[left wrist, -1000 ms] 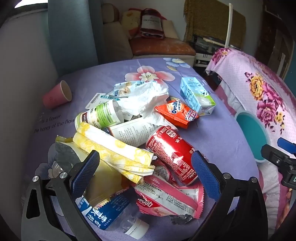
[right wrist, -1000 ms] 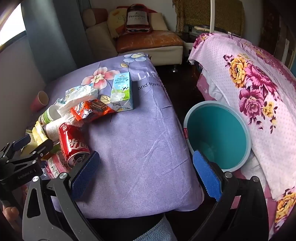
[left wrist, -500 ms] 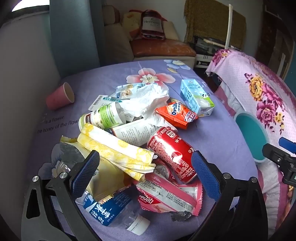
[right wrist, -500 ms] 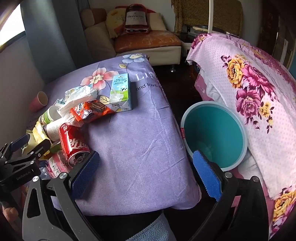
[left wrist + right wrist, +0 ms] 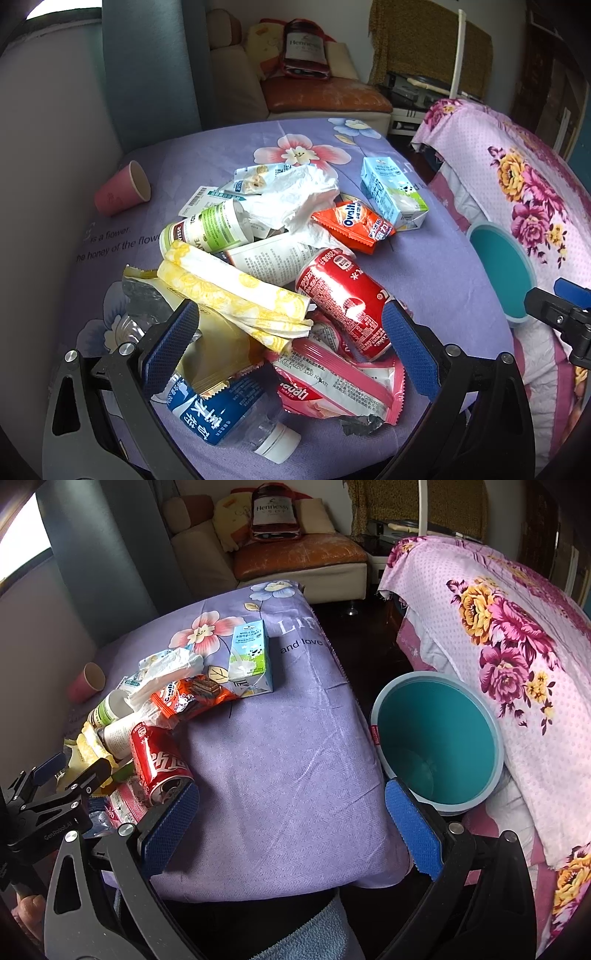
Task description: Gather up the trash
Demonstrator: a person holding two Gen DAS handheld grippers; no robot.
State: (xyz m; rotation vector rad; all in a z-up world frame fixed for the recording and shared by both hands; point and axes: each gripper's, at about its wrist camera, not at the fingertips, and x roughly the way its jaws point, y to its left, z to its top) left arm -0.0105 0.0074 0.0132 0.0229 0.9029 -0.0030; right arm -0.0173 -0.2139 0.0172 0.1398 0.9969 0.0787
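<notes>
Left wrist view: the left hand-held gripper (image 5: 288, 343), jaws spread and empty, has eased back from the trash pile (image 5: 280, 280); nothing collected yet.

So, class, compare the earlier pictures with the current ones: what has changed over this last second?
Very little. The left gripper has eased slightly back from the trash pile, so the plastic bottle shows more fully. The right gripper drifted slightly; the teal bin sits further left in its view. Both grippers stayed open and empty; the red can and other trash lie unmoved.

red can (image 5: 159, 762), teal bin (image 5: 437, 738), open tool (image 5: 291, 825)
</notes>
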